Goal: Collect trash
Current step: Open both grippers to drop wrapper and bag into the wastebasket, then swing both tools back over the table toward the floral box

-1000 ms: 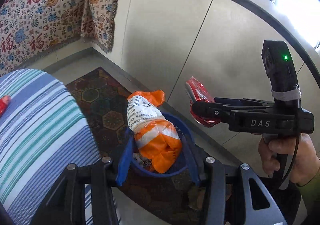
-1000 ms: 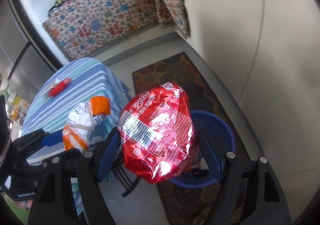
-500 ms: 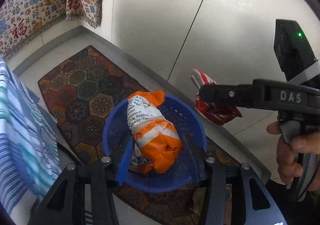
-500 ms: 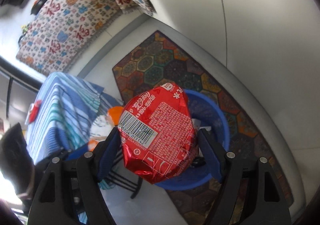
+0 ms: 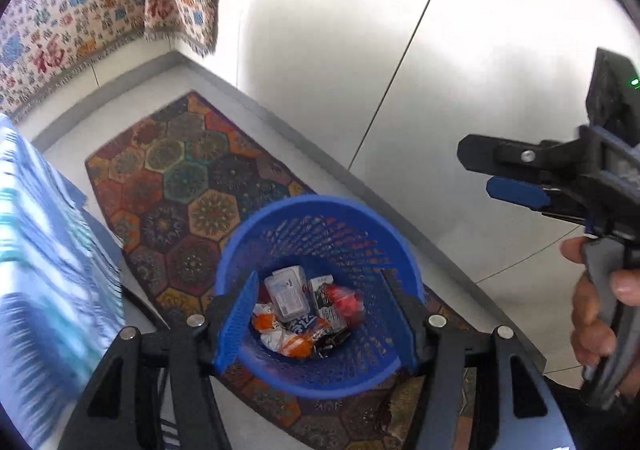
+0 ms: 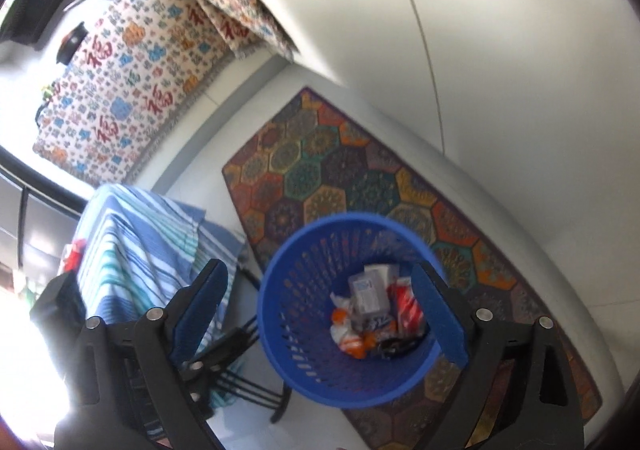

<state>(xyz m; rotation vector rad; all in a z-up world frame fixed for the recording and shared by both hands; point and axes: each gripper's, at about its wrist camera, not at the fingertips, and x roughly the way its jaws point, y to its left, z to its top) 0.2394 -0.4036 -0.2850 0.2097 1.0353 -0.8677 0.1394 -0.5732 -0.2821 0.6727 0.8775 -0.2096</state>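
Observation:
A blue perforated waste basket (image 5: 320, 218) stands on a patterned rug; it also shows in the right wrist view (image 6: 304, 246). Inside lie an orange-and-white wrapper (image 5: 286, 340), a red packet (image 5: 344, 300) and a clear plastic box (image 5: 286, 292); the same wrapper (image 6: 346, 336) and red packet (image 6: 406, 304) show in the right wrist view. My left gripper (image 5: 320, 324) is open and empty above the basket. My right gripper (image 6: 322, 314) is open and empty above it too; it also shows at the right of the left wrist view (image 5: 488, 174).
A hexagon-patterned rug (image 5: 184, 178) lies along the white wall (image 5: 360, 30). A table with a blue striped cloth (image 6: 136, 234) stands left of the basket, with a red item (image 6: 74, 254) on it. A patterned throw (image 6: 132, 70) hangs at the back.
Both grippers have opened. The orange-and-white wrapper and the red packet have dropped from them into the blue basket.

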